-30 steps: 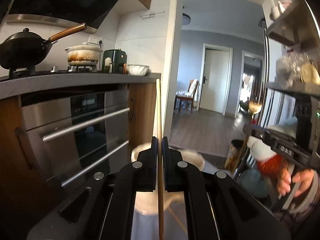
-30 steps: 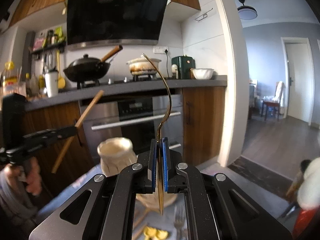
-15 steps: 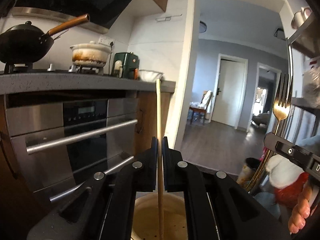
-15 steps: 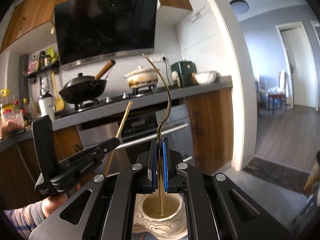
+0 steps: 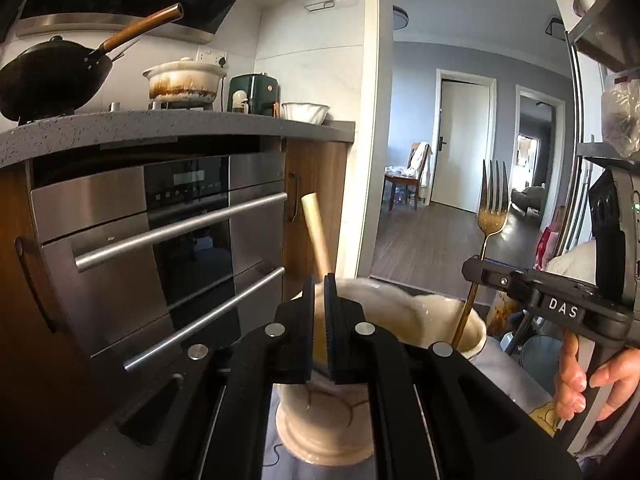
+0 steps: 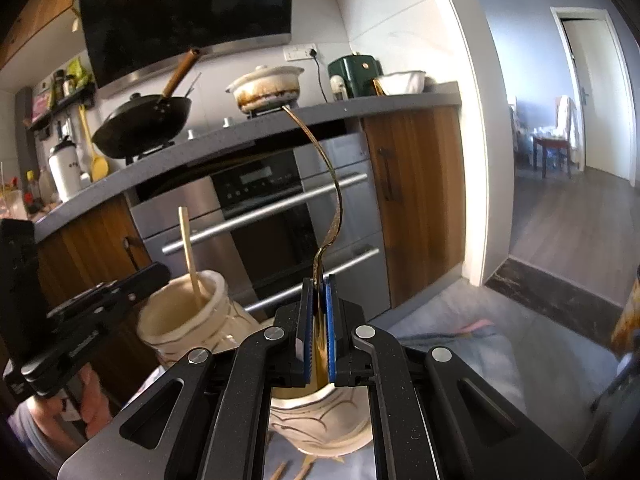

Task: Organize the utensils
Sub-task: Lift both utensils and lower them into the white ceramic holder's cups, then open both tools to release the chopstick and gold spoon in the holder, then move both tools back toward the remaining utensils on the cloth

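Left wrist view: left gripper (image 5: 319, 322) is slightly parted, a narrow gap between the pads, nothing clamped. The chopstick (image 5: 315, 236) stands loose in the jar (image 5: 400, 312), leaning up and away from the fingers, top end in front of the oven (image 5: 160, 240). I can't tell if the stick touches a pad where it passes behind the tips. Jar sits directly under the left gripper, rim just past the fingertips.

Same view, right of the jar: right gripper (image 5: 476, 270) grips the gold fork (image 5: 493, 204) by the handle, tines up. Fork handle runs down inside the jar's right rim. The right hand (image 5: 588, 376) holds that gripper's grip, right of the jar.

Right wrist view: right gripper (image 6: 319, 320) is nearly closed, blue pads pinching the fork (image 6: 328, 184) at the lower handle. Fork curves up and to the left, its tip in front of the counter edge. Jar (image 6: 184, 316) shows left of the gripper with the chopstick (image 6: 189, 252) standing in it, tilted slightly left. The left gripper (image 6: 152, 276) sits at the jar's left rim; jaw gap not readable from here. The mirror under the fingers shows the jar body too.

Only in the left view: fork tines face-on, the hand, and a shelf rack (image 5: 600, 152) to the right of the jar.
Only in the right view: fork's side profile, a cloth (image 6: 460, 340) right of the jar, and more chopsticks (image 6: 292, 472) low in the mirror strip.

Both views: wok (image 5: 52, 76), pot (image 5: 184, 84) on the counter above the oven.
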`<action>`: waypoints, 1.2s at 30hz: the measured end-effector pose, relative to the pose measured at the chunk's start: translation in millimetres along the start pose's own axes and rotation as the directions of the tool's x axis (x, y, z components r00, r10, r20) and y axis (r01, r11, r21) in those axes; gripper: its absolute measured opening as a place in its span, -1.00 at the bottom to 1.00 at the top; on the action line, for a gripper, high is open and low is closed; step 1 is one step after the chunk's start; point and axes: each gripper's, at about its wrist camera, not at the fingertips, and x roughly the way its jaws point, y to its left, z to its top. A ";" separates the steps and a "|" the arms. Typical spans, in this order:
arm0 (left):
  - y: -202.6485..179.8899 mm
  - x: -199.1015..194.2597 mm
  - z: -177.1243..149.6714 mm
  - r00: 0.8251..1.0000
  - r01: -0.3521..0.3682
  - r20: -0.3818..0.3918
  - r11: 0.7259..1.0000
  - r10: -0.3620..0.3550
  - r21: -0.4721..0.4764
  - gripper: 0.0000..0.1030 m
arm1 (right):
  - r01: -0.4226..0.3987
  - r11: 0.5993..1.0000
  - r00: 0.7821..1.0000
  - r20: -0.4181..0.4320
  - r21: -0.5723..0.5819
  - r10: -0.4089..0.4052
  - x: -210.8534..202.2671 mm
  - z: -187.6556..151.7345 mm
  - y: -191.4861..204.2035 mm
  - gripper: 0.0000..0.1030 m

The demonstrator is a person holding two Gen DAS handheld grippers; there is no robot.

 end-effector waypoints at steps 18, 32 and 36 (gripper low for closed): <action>-6.1 -17.0 2.4 0.999 -0.039 0.018 0.998 0.039 0.047 0.20 | 0.054 0.997 0.998 -0.029 0.061 -0.052 14.5 1.3 -15.3 -0.76; -12.2 -57.1 -7.8 0.999 -0.052 -0.004 0.997 0.052 0.059 0.91 | 0.090 0.996 0.995 0.043 0.028 -0.091 -64.5 -8.0 -18.6 0.90; -16.4 -72.9 -16.8 0.999 -0.045 -0.014 0.998 0.046 0.041 0.91 | 0.139 0.990 0.989 0.053 0.026 -0.140 -90.7 -11.9 -23.8 0.90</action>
